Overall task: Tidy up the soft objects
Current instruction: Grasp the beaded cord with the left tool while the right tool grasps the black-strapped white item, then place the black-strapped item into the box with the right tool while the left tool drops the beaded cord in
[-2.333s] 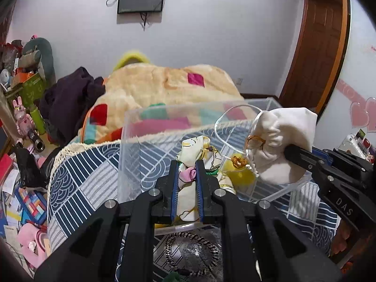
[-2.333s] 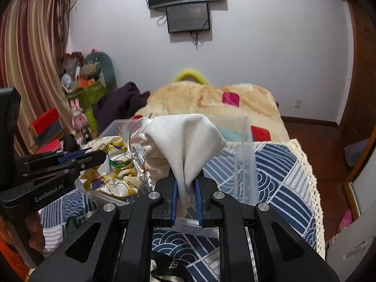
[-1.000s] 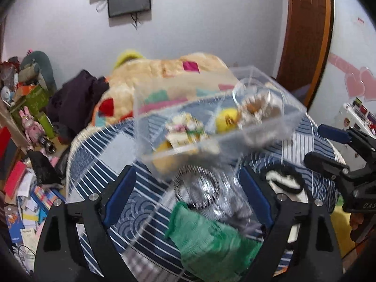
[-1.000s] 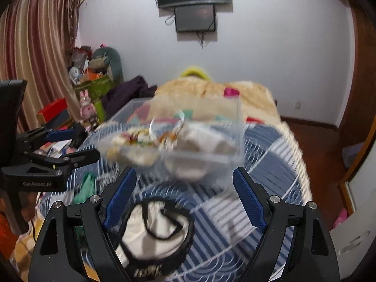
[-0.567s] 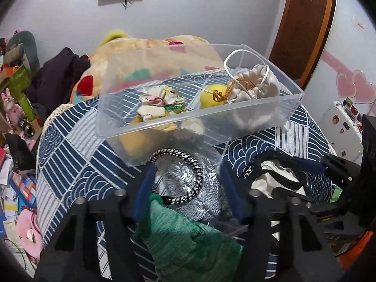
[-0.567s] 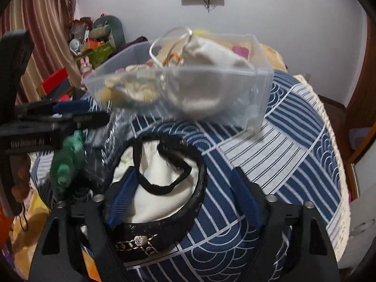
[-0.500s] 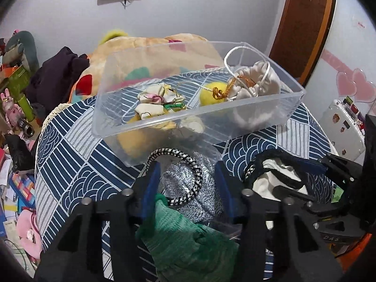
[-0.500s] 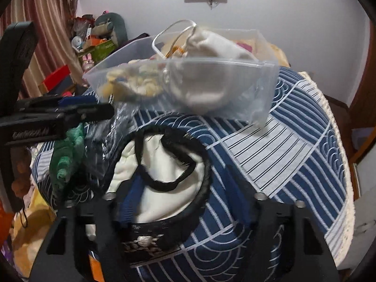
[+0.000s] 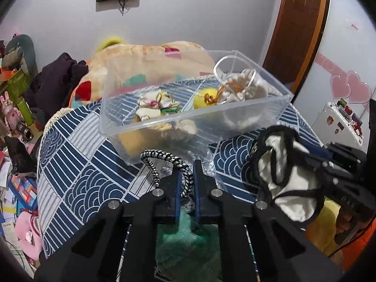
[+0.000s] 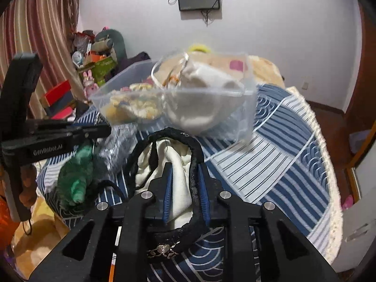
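Note:
A clear plastic bin (image 9: 235, 115) stands on the blue patterned bedspread (image 9: 77, 169) and holds a cream drawstring pouch (image 9: 249, 87), a yellow ball (image 9: 206, 95) and a floral cloth (image 9: 155, 107). My left gripper (image 9: 186, 176) is shut on the black-and-white braided cord (image 9: 155, 157) of a silvery pouch in front of the bin. My right gripper (image 10: 184, 176) is shut on a cream pouch with black trim (image 10: 176, 178), which also shows in the left wrist view (image 9: 286, 176). A green knit item (image 10: 77, 178) lies by the left gripper.
A beige patchwork blanket (image 9: 150, 58) and dark clothes (image 9: 56, 80) lie behind the bin. Clutter covers the floor at the left (image 9: 16, 178). A wooden door (image 9: 300, 23) is at the right. The bed's fringed edge (image 10: 329, 176) drops off to the right.
Both grippers let go of the items now in the bin, pulled back open, dropped to the near items and closed: left on the braided cord, right on the black-trimmed pouch.

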`<action>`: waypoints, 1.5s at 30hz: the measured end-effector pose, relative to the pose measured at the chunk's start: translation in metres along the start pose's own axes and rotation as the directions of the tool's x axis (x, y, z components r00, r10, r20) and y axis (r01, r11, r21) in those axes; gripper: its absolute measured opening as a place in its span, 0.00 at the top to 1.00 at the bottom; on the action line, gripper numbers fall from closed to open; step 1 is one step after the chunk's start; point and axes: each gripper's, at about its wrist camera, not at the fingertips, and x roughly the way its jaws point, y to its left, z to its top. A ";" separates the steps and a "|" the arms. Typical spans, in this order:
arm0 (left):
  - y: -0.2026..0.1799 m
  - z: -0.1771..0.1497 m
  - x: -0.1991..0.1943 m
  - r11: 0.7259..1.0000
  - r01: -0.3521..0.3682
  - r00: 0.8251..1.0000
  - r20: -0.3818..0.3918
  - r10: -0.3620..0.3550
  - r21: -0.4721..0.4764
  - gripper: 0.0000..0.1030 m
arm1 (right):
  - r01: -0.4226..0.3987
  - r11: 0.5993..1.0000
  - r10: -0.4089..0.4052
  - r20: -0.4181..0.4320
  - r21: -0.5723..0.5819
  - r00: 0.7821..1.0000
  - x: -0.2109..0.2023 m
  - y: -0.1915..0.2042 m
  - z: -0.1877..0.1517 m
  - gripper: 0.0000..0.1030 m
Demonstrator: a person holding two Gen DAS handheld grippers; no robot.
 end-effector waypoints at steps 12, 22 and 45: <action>0.008 0.033 -0.049 1.000 -0.001 0.989 0.150 0.004 -0.021 0.92 | 0.011 1.000 -0.013 0.199 0.011 0.980 -0.027 0.008 0.052 0.82; 0.028 0.070 -0.051 0.998 -0.016 0.979 0.202 0.029 -0.069 0.92 | 0.040 0.999 -0.047 0.273 0.033 0.961 -0.010 0.015 0.097 0.82; 0.036 0.009 0.007 1.000 -0.011 1.000 -0.021 0.011 -0.011 0.64 | 0.117 0.993 -0.117 0.043 0.008 0.992 0.074 0.017 0.104 0.77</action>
